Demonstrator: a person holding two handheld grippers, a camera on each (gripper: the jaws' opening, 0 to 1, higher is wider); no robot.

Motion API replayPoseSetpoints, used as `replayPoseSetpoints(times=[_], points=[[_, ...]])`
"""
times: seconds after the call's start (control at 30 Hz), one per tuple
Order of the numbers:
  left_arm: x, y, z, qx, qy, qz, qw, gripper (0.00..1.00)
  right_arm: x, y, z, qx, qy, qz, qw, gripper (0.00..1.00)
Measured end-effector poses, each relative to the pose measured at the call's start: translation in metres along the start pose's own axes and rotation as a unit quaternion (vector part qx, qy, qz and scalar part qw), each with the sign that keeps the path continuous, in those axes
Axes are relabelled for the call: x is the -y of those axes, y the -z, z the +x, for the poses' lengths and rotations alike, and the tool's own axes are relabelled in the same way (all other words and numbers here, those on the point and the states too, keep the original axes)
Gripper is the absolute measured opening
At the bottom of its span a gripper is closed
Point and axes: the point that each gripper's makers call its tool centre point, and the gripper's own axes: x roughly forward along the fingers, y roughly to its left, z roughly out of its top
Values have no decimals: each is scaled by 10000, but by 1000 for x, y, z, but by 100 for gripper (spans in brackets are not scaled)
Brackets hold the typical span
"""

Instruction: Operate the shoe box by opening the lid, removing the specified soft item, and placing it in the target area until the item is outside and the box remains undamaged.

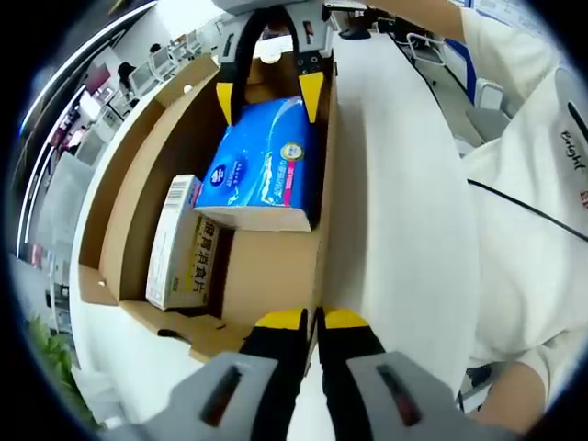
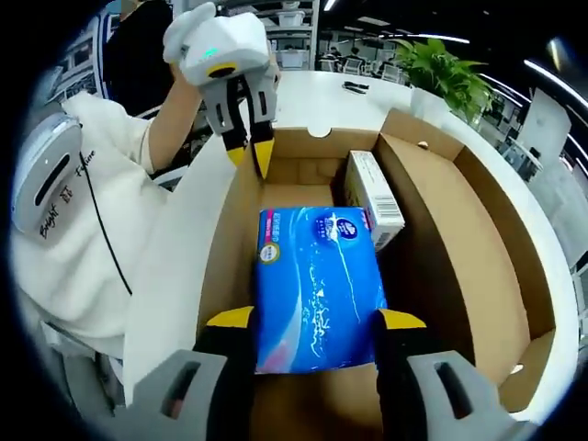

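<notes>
1. Table (image 1: 395, 184): white top, bearing the box; it stretches ahead of both claws.
2. Person: white sleeve (image 2: 73, 230) with dark lettering, to the left of the right claw and behind the left one.
3. Shoe box (image 2: 478, 230): brown cardboard, open, lid folded back on the far side from the left claw. The left claw sits at one side wall, the right claw reaches inside.
4. Tissue pack (image 2: 317, 285): blue soft pack, lying on the box floor, directly between the right claw's two jaws.
5. Small carton (image 2: 375, 197): white, printed, lying in the box just beyond and to the right of the tissue pack, near the right claw's far side.
6. Right claw (image 2: 317, 322): yellow-tipped jaws spread wide, one at each long side of the tissue pack; firm grip cannot be told.
7. Left claw (image 1: 312, 320): yellow-tipped jaws narrow, nearly together, pinching the box's side wall edge.
</notes>
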Motion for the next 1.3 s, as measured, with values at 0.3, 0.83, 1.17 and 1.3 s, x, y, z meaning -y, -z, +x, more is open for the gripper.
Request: replayPoseSetpoints(times=[0.3, 0.83, 1.17, 1.3], points=[[0, 0, 0, -8, 1, -5, 10000, 5, 0, 10, -9, -247, 42, 15, 9997, 50], [0, 0, 0, 3, -1, -12, 10000, 5, 5, 11, -11, -509, 234, -140, 9983, 63], [-1, 0, 0, -2, -5, -25, 10000, 5, 5, -7, 3, -974, 172, -540, 9936, 70], [0, 0, 0, -11, -13, -18, 10000, 5, 3, -4, 15, -1302, -60, -235, 9912, 74]])
